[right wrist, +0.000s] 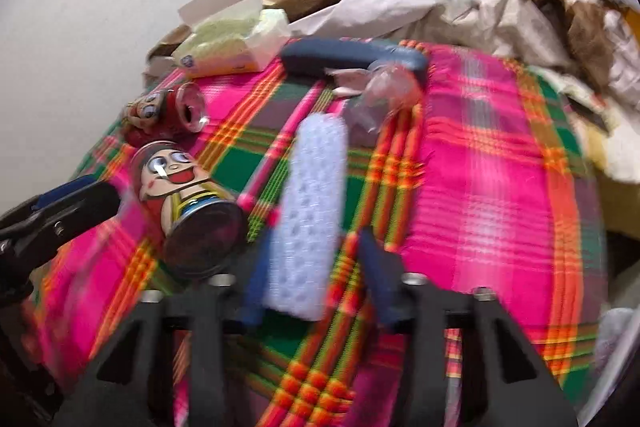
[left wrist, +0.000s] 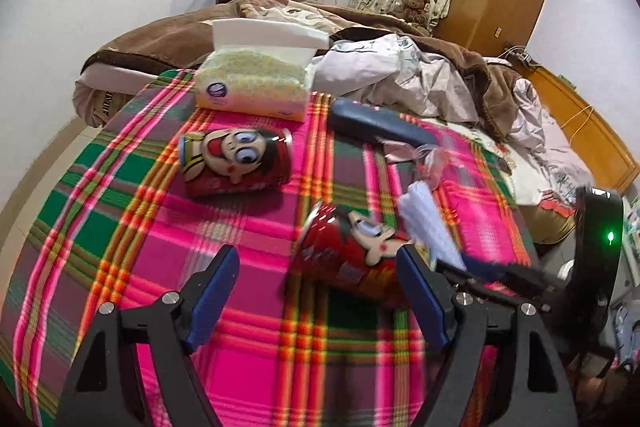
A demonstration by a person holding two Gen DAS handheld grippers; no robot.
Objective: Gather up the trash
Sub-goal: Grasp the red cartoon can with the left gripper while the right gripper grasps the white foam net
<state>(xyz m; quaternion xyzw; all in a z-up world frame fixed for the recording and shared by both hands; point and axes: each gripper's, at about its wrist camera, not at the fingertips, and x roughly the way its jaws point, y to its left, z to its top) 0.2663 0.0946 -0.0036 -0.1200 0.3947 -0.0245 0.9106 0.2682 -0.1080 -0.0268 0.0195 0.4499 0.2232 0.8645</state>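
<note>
While our left hand-held gripper (left wrist: 316, 293) stood apart near the red can (left wrist: 352, 255), the right hand-held gripper (right wrist: 312, 279) straddled a white embossed strip (right wrist: 310, 203); grip unclear.

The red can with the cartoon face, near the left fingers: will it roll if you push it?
Probably. The red cartoon-face metal can lies on its round side on the plaid blanket, so a nudge could roll it. It looks smooth and shiny, perhaps slippery. If it is empty, it may be light and dent easily.
</note>
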